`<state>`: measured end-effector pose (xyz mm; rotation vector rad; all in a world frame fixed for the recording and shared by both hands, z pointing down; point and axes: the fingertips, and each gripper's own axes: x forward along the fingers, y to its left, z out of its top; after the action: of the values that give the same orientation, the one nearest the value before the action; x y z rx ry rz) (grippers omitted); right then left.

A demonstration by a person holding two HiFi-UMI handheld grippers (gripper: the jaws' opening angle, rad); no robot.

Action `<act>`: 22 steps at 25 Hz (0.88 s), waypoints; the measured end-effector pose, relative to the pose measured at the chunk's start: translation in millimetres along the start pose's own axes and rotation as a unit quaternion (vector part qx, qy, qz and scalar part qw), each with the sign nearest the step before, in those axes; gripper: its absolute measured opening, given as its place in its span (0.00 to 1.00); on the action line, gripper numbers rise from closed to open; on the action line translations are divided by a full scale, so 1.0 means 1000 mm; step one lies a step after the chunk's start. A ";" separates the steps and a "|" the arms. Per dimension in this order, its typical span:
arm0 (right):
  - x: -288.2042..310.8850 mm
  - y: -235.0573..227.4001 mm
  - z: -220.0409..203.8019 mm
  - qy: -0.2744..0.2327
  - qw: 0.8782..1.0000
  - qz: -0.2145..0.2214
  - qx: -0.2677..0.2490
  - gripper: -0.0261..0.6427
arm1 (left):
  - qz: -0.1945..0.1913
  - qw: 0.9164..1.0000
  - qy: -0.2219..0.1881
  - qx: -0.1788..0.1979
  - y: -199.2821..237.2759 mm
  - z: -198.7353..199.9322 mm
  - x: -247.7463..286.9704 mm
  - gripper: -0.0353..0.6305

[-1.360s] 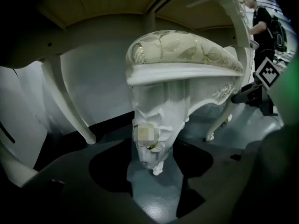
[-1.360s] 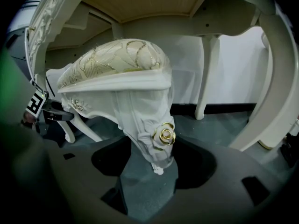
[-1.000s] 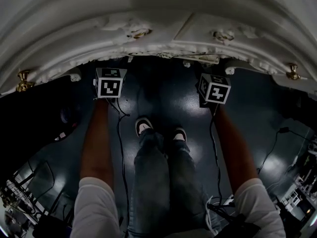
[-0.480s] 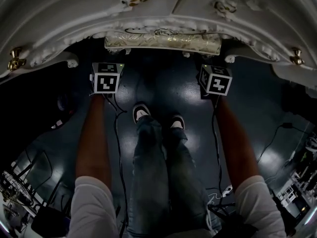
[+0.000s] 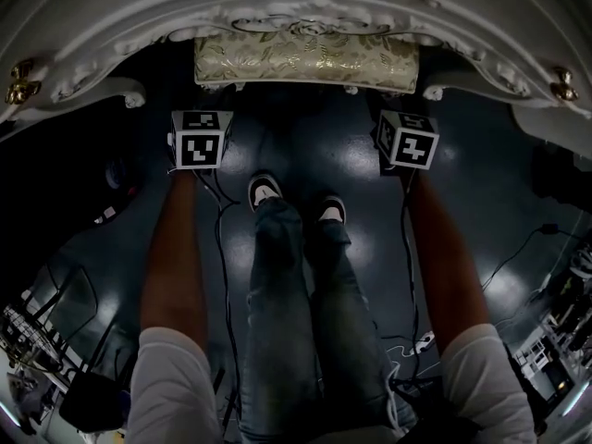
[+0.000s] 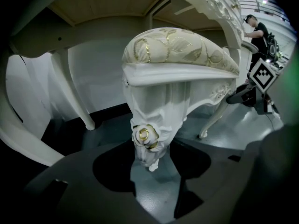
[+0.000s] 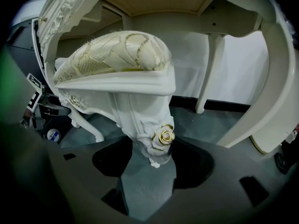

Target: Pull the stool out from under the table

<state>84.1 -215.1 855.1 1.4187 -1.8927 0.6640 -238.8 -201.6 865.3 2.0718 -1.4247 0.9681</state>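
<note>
The white carved stool, with its gold-patterned cushion (image 5: 305, 60), stands half out from under the ornate white table (image 5: 277, 12). In the left gripper view its front leg (image 6: 148, 141), with a gold rose on it, sits between the dark jaws of my left gripper (image 6: 149, 161), which is shut on it. My right gripper (image 7: 150, 166) is shut the same way on the other front leg (image 7: 156, 141). In the head view the marker cubes of the left gripper (image 5: 201, 140) and of the right gripper (image 5: 407, 140) hang just in front of the cushion's two ends.
My feet (image 5: 266, 191) stand on the dark glossy floor between the two arms. Cables (image 5: 222, 248) trail along the floor. Curved white table legs (image 7: 261, 111) flank the stool. A person (image 6: 258, 31) stands far off to the right. Equipment clutters the lower corners.
The stool's cushion has slid out from under the table edge towards me, from almost hidden to broadly showing. Both grippers have come back with it.
</note>
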 end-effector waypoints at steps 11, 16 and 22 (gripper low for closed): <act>-0.016 0.004 -0.027 0.031 0.999 0.006 -0.008 0.43 | 0.005 1.000 0.014 -0.018 -0.017 -0.029 -0.020 0.43; -0.029 0.008 -0.049 0.040 0.999 0.010 -0.013 0.43 | 0.007 0.999 0.021 -0.023 -0.030 -0.049 -0.033 0.43; -0.042 0.008 -0.064 0.047 0.999 0.014 -0.018 0.43 | 0.011 0.999 0.029 -0.026 -0.043 -0.064 -0.045 0.43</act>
<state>97.8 -139.3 864.2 1.3178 -1.8459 0.6935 -227.9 -113.5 875.1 1.9790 -1.4315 0.9800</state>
